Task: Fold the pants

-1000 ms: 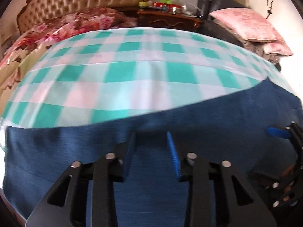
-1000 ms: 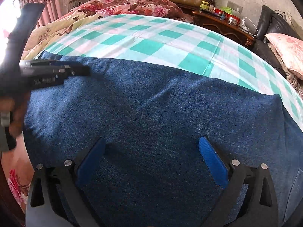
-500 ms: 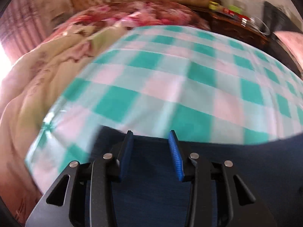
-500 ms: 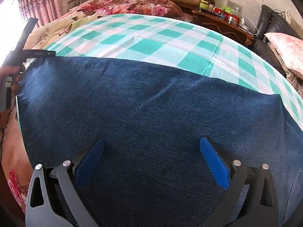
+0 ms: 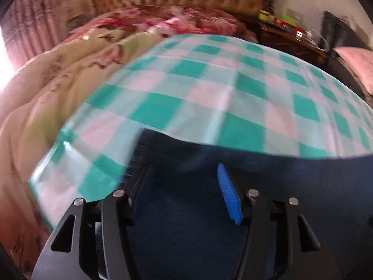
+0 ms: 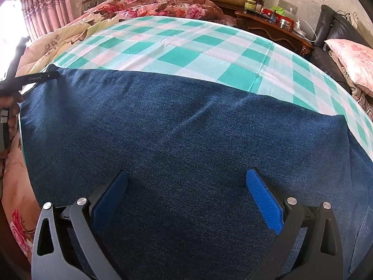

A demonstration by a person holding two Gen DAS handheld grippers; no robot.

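A: Pants (image 6: 186,140), dark blue denim, lie spread flat across the near part of the bed on a green-checked sheet (image 6: 181,56). What is hard to make out?

B: The left wrist view is blurred, so the fringed corner of the denim (image 5: 142,140) and the sheet's checks smear together. The near edge of the denim is cut off behind both tools.

A: And the jaws?

B: The right gripper (image 6: 186,186) stands wide apart over the cloth, holding nothing. The left gripper (image 5: 184,179) is parted too, with denim between its pads; whether it touches the cloth cannot be told.

A: Edges and room?

B: The far edge runs straight across, with bare sheet beyond up to the floral quilt (image 6: 163,4). In the right wrist view the left gripper (image 6: 35,79) sits at the far left corner.
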